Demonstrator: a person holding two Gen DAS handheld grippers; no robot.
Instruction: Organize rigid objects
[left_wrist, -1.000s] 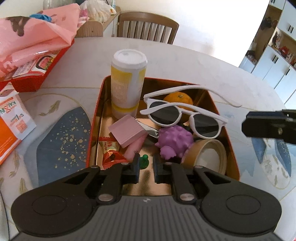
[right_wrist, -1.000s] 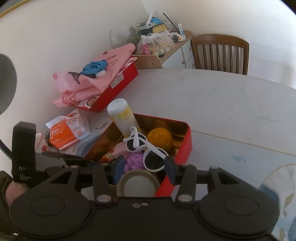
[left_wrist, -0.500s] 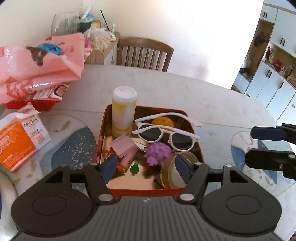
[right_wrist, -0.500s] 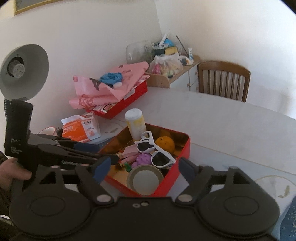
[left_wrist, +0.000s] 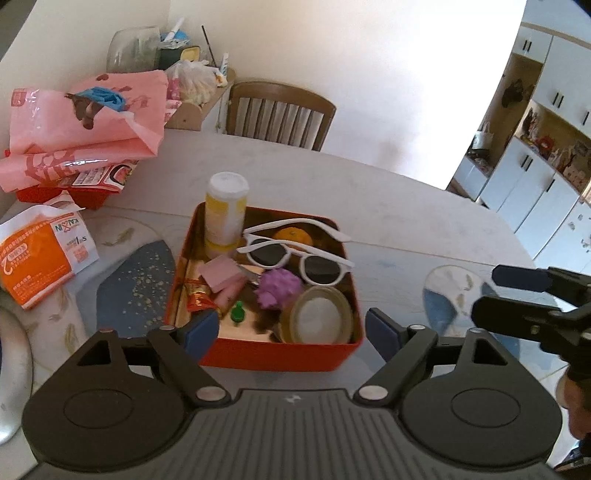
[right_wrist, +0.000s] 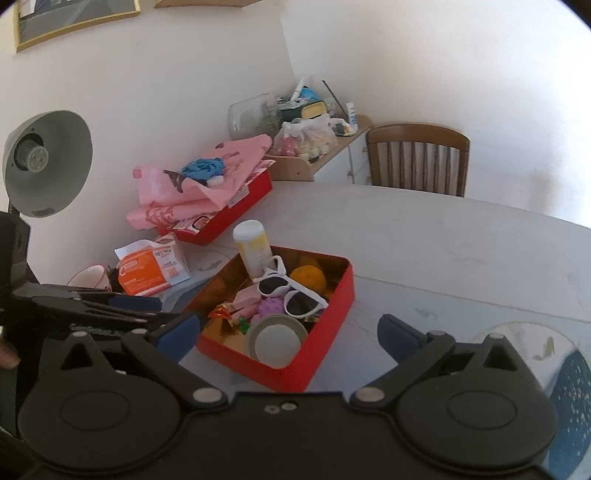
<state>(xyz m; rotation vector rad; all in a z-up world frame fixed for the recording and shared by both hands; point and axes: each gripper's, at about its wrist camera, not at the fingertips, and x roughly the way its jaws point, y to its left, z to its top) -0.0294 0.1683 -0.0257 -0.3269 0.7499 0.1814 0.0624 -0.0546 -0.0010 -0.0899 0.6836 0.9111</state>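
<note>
We take the red tin (left_wrist: 266, 354) as our landmark: it sits on the pale table (left_wrist: 388, 206), and the rigid things lie packed inside it, the yellow bottle (left_wrist: 225, 218) upright in its far left corner, white sunglasses (left_wrist: 295, 254) resting over an orange (left_wrist: 293, 234), a purple spiky ball (left_wrist: 279, 288) at its middle and a tape roll (left_wrist: 317, 319) against its near wall. We judge the sorting nearly or wholly finished, since nothing rigid lies loose beside the tin. Our left gripper (left_wrist: 291, 328) hangs just short of the tin's near wall, spread wide and carrying nothing; our right gripper (right_wrist: 288, 332) hangs off the tin's right side, equally wide and bare. Any next move calls for a check for stragglers. Small things under the sunglasses are hard to name, and the table beneath both tools is hidden.
</note>
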